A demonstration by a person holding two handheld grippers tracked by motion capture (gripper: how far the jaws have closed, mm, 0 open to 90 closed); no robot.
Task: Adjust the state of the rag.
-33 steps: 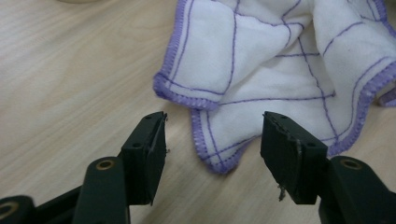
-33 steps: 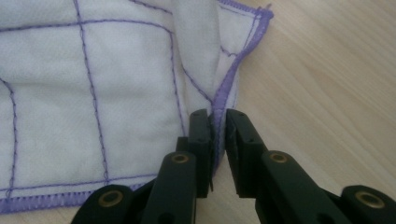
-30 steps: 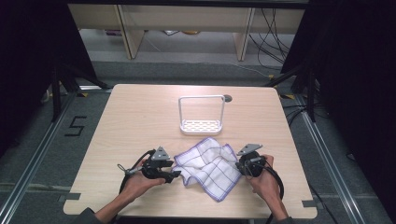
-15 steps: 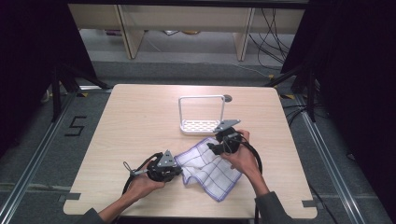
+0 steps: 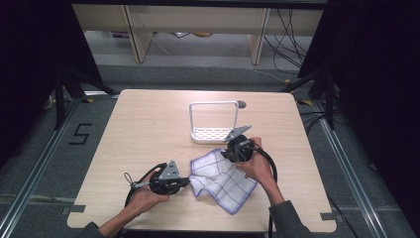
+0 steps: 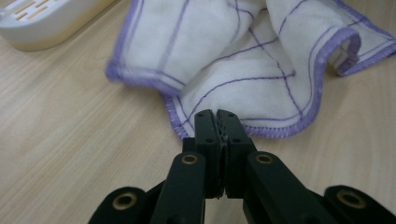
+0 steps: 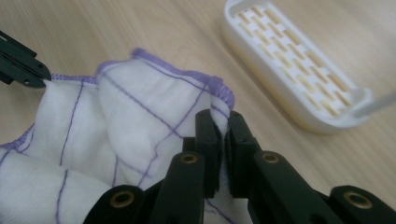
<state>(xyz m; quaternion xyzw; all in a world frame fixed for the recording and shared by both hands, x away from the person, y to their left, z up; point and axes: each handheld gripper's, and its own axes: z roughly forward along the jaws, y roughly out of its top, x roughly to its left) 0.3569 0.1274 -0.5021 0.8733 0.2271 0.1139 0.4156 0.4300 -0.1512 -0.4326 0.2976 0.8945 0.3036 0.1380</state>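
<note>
1. Checked cloth (image 5: 220,181): white with purple hem, lies rumpled near the table's (image 5: 148,129) front edge, right of centre.
2. My left gripper (image 6: 217,122) is clamped on a hem corner; my right gripper (image 7: 220,128) pinches the hem at the far side.
3. Judged light, limp, non-fragile; stitched hem is the best hold, since it should resist slipping.
4. White slotted rack (image 5: 212,134) stands just beyond the cloth, empty.
</note>
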